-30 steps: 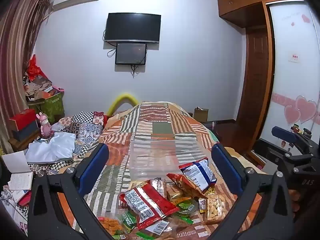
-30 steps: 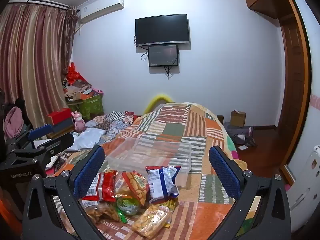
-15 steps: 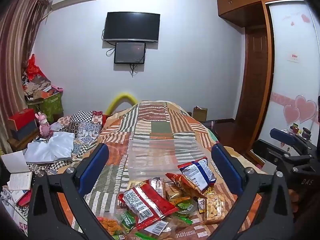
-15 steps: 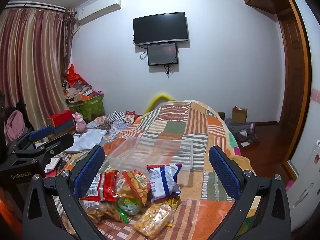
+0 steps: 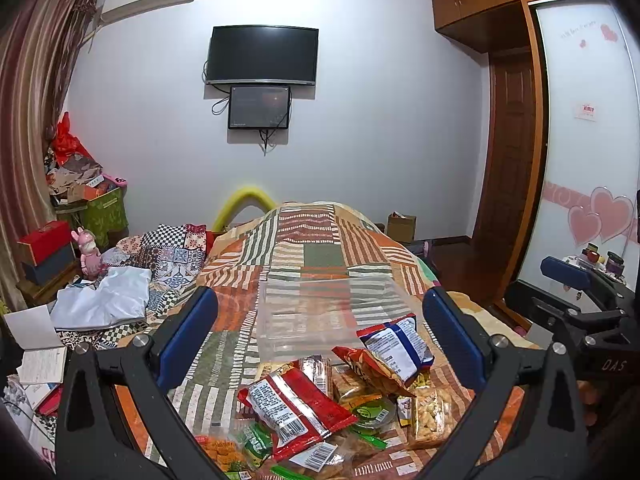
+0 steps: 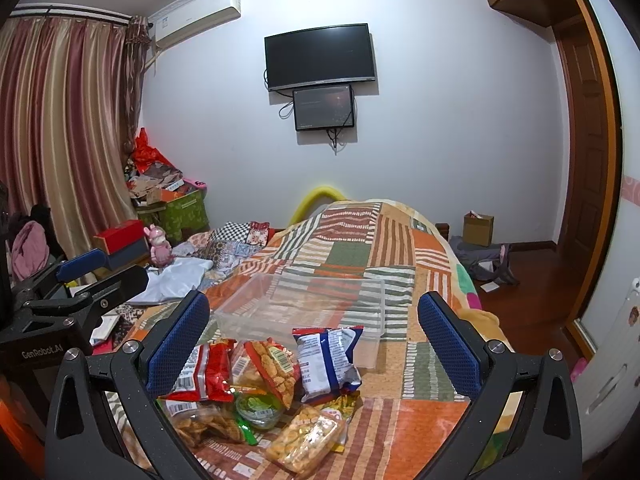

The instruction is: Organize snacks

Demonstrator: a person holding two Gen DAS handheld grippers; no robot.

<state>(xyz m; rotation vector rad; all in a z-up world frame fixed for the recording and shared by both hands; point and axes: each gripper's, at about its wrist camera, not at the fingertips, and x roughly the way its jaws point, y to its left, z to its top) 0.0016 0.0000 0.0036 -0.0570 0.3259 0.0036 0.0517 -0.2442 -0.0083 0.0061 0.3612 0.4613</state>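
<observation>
A heap of snack packets (image 5: 320, 400) lies on the patchwork bedspread (image 5: 320, 256) near the bed's near edge, a red packet (image 5: 292, 404) lying over the others, with a blue-and-white packet (image 6: 326, 360) leaning at the far side. Just beyond the heap, touching it, sits a clear plastic bin (image 6: 312, 304), nothing visible in it. The left gripper (image 5: 320, 332) and right gripper (image 6: 314, 336) each hover above the heap, fingers spread wide and holding nothing.
</observation>
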